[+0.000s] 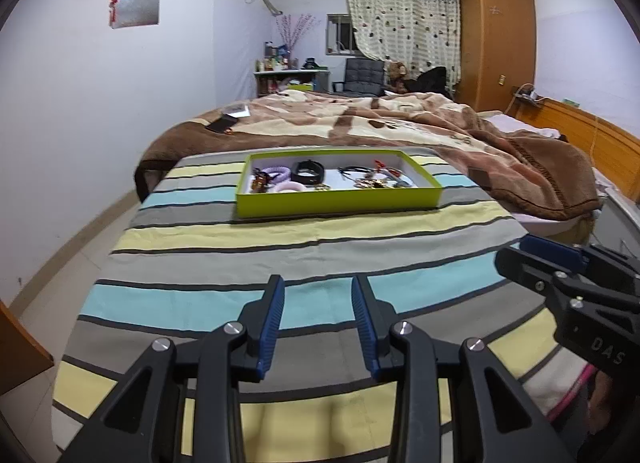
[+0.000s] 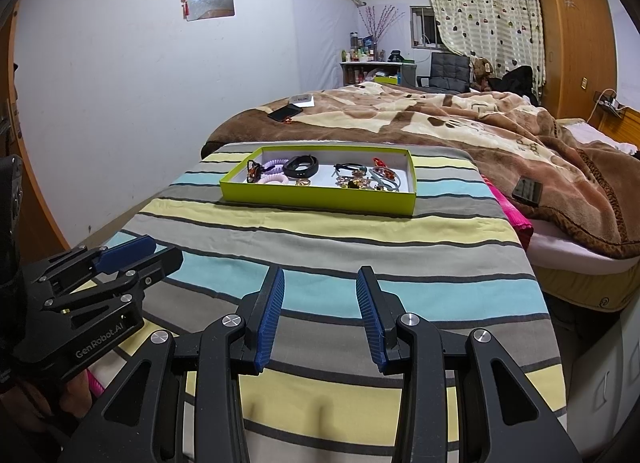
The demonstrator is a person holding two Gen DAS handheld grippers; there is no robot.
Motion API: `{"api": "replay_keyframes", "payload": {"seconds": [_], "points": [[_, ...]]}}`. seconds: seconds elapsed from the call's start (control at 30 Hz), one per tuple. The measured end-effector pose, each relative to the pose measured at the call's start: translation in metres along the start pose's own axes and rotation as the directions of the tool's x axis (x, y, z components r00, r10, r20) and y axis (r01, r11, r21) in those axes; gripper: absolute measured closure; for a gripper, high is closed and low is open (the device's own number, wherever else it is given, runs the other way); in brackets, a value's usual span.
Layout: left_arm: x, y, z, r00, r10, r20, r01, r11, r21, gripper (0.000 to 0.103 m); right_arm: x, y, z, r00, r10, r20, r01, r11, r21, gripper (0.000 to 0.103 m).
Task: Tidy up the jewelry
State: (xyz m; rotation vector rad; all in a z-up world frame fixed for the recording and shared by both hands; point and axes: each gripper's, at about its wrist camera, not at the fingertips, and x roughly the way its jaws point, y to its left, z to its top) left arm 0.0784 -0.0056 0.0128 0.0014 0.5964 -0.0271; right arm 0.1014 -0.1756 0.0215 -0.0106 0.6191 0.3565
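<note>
A lime-green tray [image 1: 336,201] [image 2: 320,199] sits on the striped cloth at the far end. It holds purple and pink hair ties [image 1: 278,175] [image 2: 276,167], a black band [image 1: 308,171] [image 2: 301,167] and a tangle of small jewelry [image 1: 372,179] [image 2: 364,177]. My left gripper [image 1: 318,291] is open and empty above the cloth, well short of the tray. My right gripper [image 2: 321,283] is open and empty, also short of the tray. Each gripper shows in the other's view, the right one [image 1: 516,253] and the left one [image 2: 160,251].
The striped cloth [image 1: 280,247] [image 2: 320,247] covers a raised surface at the bed's foot. A brown blanket [image 1: 400,119] [image 2: 440,119] lies behind, with a phone [image 1: 221,124] [image 2: 285,113] and a dark device [image 2: 528,190]. A wooden door [image 2: 24,183] stands left.
</note>
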Motion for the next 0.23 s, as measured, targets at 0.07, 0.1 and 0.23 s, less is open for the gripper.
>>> {"api": "replay_keyframes", "payload": {"seconds": [0.07, 0.1, 0.23], "points": [[-0.0001, 0.0008, 0.0003, 1.0, -0.002, 0.004, 0.002, 1.0, -0.006, 0.067, 0.0002, -0.0002, 0.0, 1.0, -0.001, 0.0, 0.001, 1.0, 0.001, 0.064], [-0.0004, 0.0015, 0.0004, 1.0, -0.005, 0.006, 0.005, 1.0, -0.01, 0.067, 0.0002, -0.0002, -0.0001, 1.0, -0.001, 0.0, 0.001, 1.0, 0.002, 0.064], [-0.0005, 0.001, 0.0001, 1.0, -0.019, 0.008, 0.019, 1.0, -0.009, 0.067, 0.0006, -0.0006, -0.0002, 1.0, -0.001, 0.0, 0.001, 1.0, 0.001, 0.064]]}}
